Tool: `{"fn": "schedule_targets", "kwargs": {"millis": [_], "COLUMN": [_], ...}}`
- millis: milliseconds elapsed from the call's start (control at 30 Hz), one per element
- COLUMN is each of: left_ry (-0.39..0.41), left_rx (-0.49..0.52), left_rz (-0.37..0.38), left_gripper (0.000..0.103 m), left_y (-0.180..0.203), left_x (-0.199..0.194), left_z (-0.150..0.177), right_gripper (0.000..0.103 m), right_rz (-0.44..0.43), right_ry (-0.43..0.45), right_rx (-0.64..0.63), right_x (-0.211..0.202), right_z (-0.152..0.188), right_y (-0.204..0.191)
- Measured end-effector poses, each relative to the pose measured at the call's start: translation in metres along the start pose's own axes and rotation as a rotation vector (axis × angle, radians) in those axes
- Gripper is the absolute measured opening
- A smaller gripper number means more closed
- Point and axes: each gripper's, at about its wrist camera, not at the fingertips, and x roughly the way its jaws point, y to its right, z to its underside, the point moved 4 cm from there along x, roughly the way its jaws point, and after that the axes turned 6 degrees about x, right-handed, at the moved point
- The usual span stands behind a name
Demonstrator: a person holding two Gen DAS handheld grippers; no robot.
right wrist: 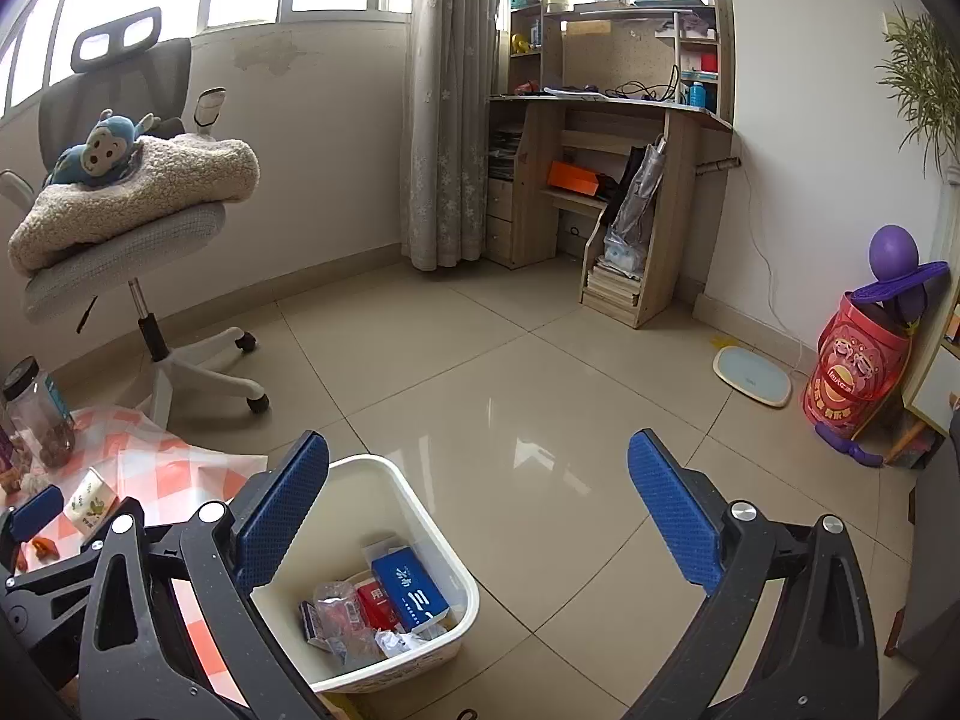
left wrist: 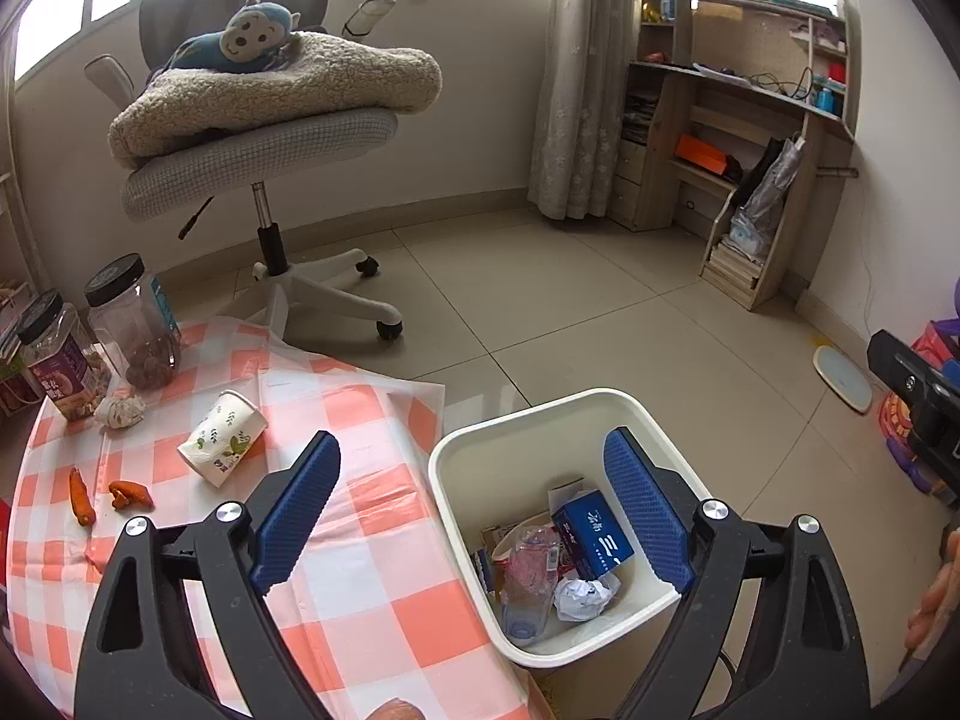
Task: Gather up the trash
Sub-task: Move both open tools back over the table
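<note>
On the checked cloth of the desk (left wrist: 372, 600), far left, two lidded jars (left wrist: 135, 324) stand behind a crumpled paper wad (left wrist: 120, 411). Two orange peel scraps (left wrist: 81, 498) lie nearer the edge, and a paper cup (left wrist: 223, 439) rests on its side beside them. The left hand-held gripper (left wrist: 471, 501) hangs above the desk's edge and the bin, jaws spread wide, nothing between them. To the right, on the tiled floor against the desk, the white trash bin (left wrist: 516, 426) holds a blue box (left wrist: 591, 534), a clear plastic bottle (left wrist: 528, 576) and a paper ball (left wrist: 582, 597). The right hand-held gripper (right wrist: 477, 504) hovers over the bin's far side and bare floor, likewise released and empty.
</note>
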Motion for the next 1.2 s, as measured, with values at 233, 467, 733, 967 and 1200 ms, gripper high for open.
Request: {"fn": "schedule_targets", "kwargs": {"millis": [233,467,733,967,1200], "left_ry": [0.014,0.016,-0.019,-0.078,-0.191], "left_rx": [-0.068,-0.095,-0.167,-0.232,-0.383], "left_rz": [-0.065,-0.130,-0.193,-0.264,-0.363], "left_gripper": [0.094,0.094,0.094,0.094,0.094], "left_y": [-0.038,-0.075,-0.133,-0.187,-0.265], "left_x": [-0.017,-0.027,-0.032,-0.028,-0.009], "left_z": [-0.003,0.009,0.021,0.034,0.059], "right_gripper": [0.096,0.096,0.096,0.096,0.096], "right_rz": [-0.017,-0.059,-0.114,-0.162,-0.226], "right_ry": [0.019,0.006,-0.017,-0.040,-0.090], "right_rx": [-0.066,-0.114,-0.187,-0.230,-0.259], "right_x": [-0.011,-0.018,-0.023,-0.025,-0.024], "right_z": [0.006,0.014,0.030,0.043,0.061], "right_y": [-0.034,-0.074,-0.133,-0.186,-0.236]}}
